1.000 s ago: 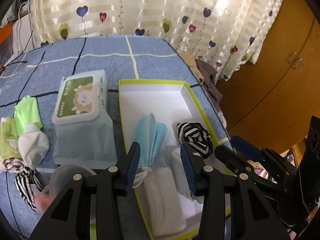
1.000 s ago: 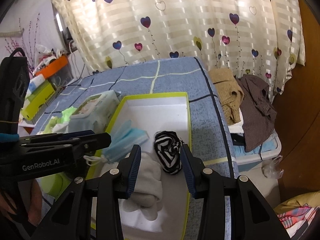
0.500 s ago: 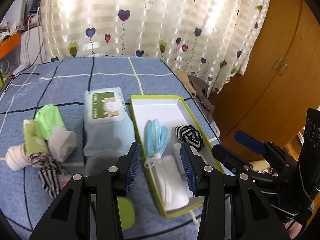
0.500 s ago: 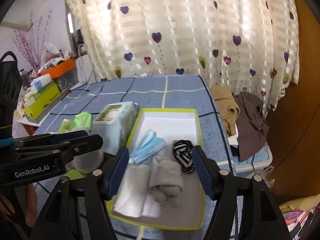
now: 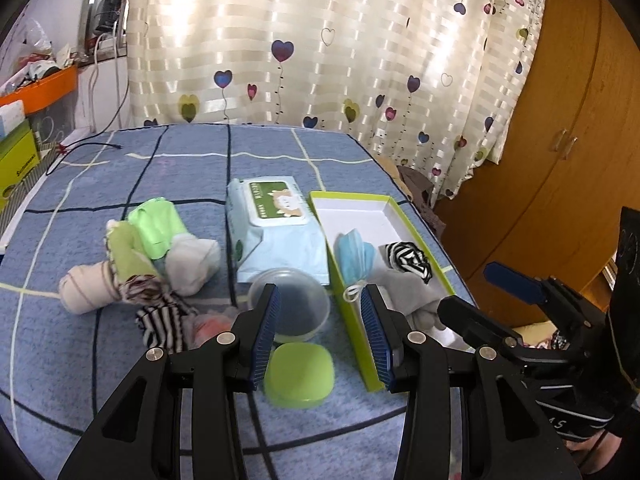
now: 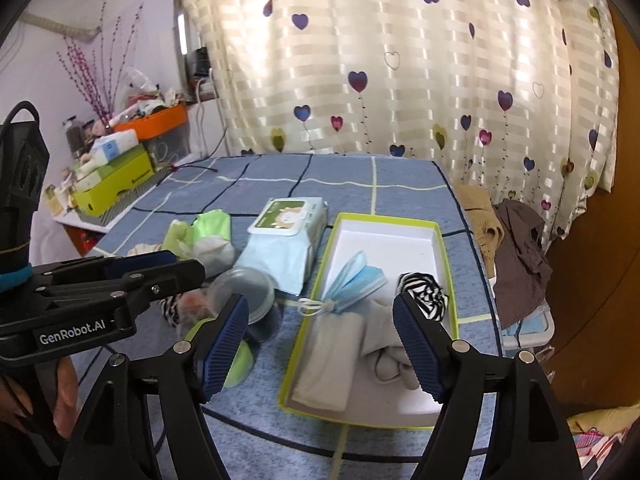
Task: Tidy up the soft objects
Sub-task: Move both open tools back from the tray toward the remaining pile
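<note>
A green-rimmed white box lies on the blue bed cover. It holds blue face masks, a black-and-white striped sock, grey socks and a folded white cloth. To the box's left is a loose heap of socks in green, white, beige and stripes. My left gripper hangs open above the bed's near part, nothing between its fingers. My right gripper hovers over the box's near end. Its jaws are opening and nothing is between them.
A pack of wipes lies between the heap and the box. A clear round tub and a green lid sit near the front. Clothes hang off the bed's right side, by a wooden wardrobe. A cluttered shelf stands left.
Both grippers have drawn back and up from the box, so more of the bed shows. The right jaws have spread wide. The grey socks lie free in the box.
</note>
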`<state>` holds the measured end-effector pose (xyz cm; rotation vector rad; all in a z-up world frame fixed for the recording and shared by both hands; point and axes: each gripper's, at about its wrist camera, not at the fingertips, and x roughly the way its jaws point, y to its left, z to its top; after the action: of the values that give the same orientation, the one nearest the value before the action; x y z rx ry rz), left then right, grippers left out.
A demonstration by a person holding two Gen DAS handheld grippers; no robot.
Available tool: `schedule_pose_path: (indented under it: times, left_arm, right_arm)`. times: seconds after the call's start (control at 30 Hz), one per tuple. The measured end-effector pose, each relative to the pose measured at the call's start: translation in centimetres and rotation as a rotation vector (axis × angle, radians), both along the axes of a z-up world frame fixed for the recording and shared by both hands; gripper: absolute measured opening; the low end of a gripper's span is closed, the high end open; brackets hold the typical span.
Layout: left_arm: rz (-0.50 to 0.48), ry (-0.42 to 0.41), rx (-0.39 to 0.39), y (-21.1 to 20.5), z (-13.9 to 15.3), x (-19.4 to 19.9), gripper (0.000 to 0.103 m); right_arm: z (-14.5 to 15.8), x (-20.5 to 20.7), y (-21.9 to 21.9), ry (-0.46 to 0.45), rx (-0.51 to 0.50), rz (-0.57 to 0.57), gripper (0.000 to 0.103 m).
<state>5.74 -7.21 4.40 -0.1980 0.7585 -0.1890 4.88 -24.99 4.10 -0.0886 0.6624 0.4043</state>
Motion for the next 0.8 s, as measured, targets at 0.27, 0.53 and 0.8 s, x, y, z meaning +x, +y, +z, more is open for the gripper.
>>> schedule_pose_path:
  times: [0.27, 0.53, 0.8]
  left_arm:
    - [0.024, -0.018, 0.001, 1.3, 0.1, -1.1, 0.043]
    - [0.027, -0.017, 0.000, 1.6, -0.1, -1.4, 0.043]
    - [0.038, -0.014, -0.006, 2.6, -0.5, -1.8, 0.043]
  right_arm:
    - [0.2, -0.8, 1.3, -0.004, -0.012, 0.020, 0.075]
    - [0.2, -1.3, 1.7, -0.006, -0.015, 0.027, 0.075]
    - [0.2, -1.4, 2.5, -0.002, -0.020, 0.048, 0.075]
